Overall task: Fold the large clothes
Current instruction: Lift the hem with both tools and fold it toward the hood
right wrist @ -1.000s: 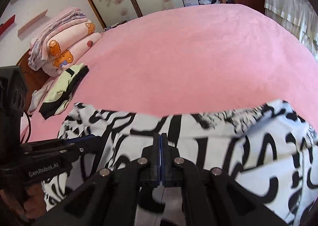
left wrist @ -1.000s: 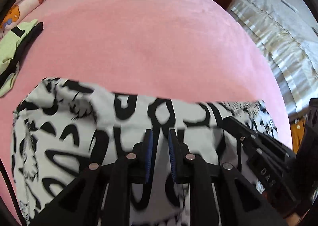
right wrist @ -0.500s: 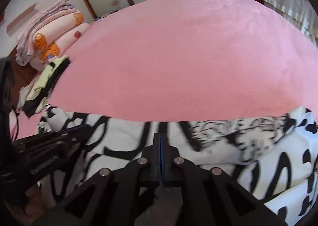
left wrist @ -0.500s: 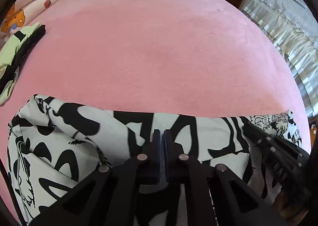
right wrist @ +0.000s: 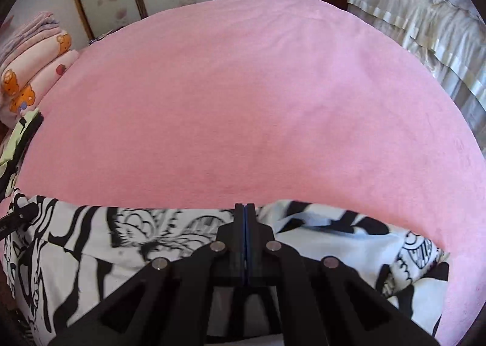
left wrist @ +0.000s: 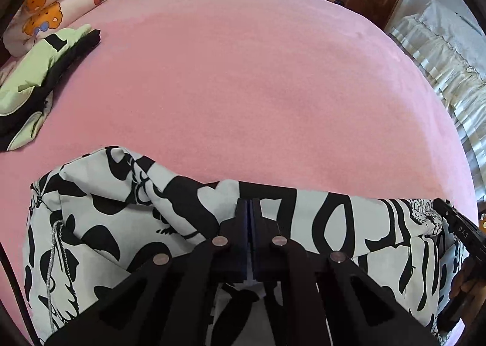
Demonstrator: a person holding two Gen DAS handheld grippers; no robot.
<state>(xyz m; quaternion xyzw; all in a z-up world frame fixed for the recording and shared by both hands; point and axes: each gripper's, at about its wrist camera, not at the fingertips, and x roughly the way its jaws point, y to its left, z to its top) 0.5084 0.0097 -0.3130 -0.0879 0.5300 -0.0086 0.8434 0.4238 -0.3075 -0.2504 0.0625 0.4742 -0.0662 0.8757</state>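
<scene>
A white garment with bold black print lies bunched along the near edge of the pink bed; it also shows in the right wrist view. My left gripper is shut on the garment's upper edge near its middle. My right gripper is shut on the same edge further right. Each gripper's black body shows at the edge of the other's view: the right one, the left one.
A folded light-green and black garment lies at the bed's left edge. Stacked pink bear-print blankets sit behind it. A second bed with a cream cover stands to the right. A wardrobe and a brown door are at the back.
My left gripper has closed on the garment's edge. Both grippers have drawn the edge back toward me, baring more pink bed, and the cloth has bunched up.
</scene>
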